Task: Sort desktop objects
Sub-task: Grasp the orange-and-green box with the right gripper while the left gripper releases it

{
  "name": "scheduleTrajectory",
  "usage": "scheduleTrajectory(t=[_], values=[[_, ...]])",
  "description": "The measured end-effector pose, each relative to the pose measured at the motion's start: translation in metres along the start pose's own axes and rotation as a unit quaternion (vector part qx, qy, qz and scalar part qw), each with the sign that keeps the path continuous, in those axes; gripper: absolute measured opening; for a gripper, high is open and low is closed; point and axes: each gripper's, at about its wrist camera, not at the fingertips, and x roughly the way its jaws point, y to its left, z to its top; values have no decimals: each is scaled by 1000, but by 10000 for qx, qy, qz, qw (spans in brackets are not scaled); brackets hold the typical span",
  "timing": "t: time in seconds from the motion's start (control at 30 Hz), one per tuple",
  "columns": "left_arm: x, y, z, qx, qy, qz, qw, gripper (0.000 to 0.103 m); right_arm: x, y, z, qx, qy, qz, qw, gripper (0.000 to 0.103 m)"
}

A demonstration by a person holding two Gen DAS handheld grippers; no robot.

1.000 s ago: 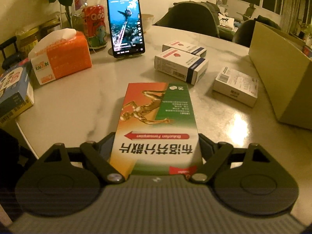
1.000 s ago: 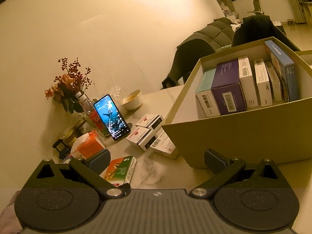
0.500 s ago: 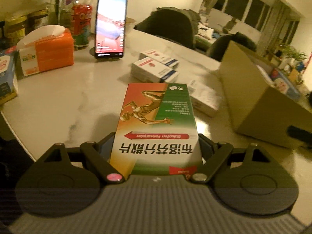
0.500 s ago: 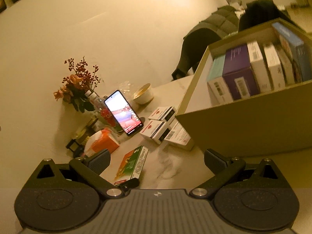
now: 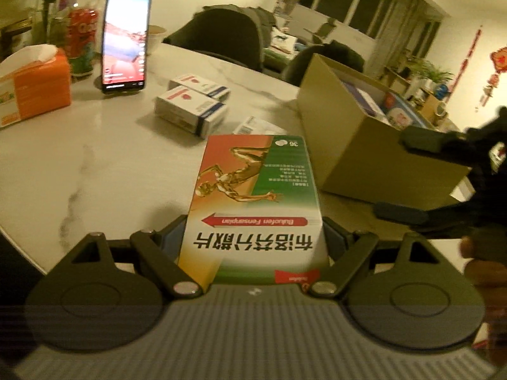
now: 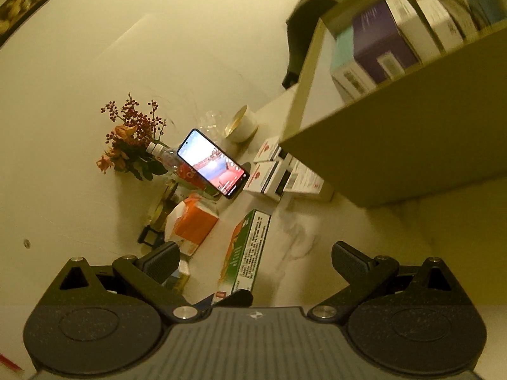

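step: carrying to box | left gripper [image 5: 253, 237] clamped on medicine carton [image 5: 256, 196], lifted off table [image 5: 95, 164] | right gripper [image 6: 253, 259] wide, empty | next: swing right over cardboard box [image 5: 358, 155], drop into free slot

**Colours and patterns on the table**

Orange fading to green on the medicine box [image 5: 253, 202], with a golden running figure, a red arrow band and black characters on white. White marble with grey veins across the tabletop [image 5: 95, 171]. Bright orange and white on the tissue box [image 5: 35, 91]. White with red marks and dark blue ends on two small cartons [image 5: 190, 107]. Plain tan on the cardboard box [image 5: 355, 145]; purple, teal and white packs inside [image 6: 383, 41]. Red and pale blue on the phone screen [image 5: 125, 41]. Red berries, orange blooms in the bouquet [image 6: 130, 136].
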Motion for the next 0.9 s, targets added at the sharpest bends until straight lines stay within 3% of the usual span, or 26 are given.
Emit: scheduleTrajectory(t=[0.47, 0.7, 0.83, 0.9], values=[[-6, -17, -4, 201, 103, -849, 9961, 86, 20, -7, -9, 252, 480, 267, 9982, 95], [-5, -22, -7, 379, 107, -1008, 9941, 86, 20, -7, -10, 277, 482, 256, 9981, 72], [-7, -25, -8, 530, 47, -1055, 9930, 86, 23, -5, -10, 231, 546, 287, 9978, 44], [-8, -24, -8, 532, 30, -1078, 9927, 86, 23, -4, -11, 169, 552, 229, 9981, 35]])
